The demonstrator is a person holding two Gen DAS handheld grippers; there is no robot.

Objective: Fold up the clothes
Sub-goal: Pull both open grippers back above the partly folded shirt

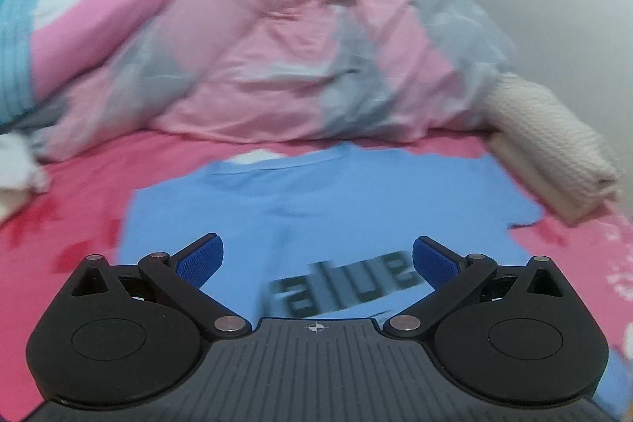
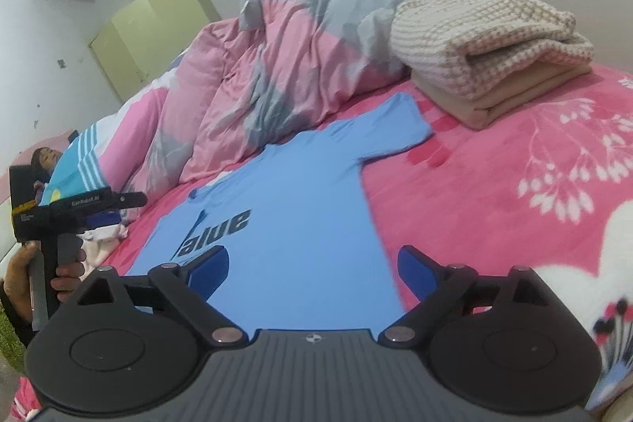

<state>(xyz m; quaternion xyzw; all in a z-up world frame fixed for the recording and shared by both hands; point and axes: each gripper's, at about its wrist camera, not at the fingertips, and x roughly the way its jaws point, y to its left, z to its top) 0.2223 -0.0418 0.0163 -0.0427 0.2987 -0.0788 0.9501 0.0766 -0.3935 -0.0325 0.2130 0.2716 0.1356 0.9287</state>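
Lying flat on the pink bedspread (image 2: 494, 184), the blue T-shirt (image 2: 300, 192) reads "alue". Both the left gripper (image 1: 318, 260) and right gripper (image 2: 312, 273) gape wide, holding nothing. Folded knitwear (image 2: 486, 46) sits near the sleeve edge.

Soft, even room light casts hardly any shadow, motion blur smears everything beyond my left claw (image 1: 318, 260), and fisheye bending darkens the corners of both views.

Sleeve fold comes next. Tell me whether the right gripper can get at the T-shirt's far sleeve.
Probably yes: the right gripper is open and empty, and the sleeve lies flat and uncovered beside the folded stack.
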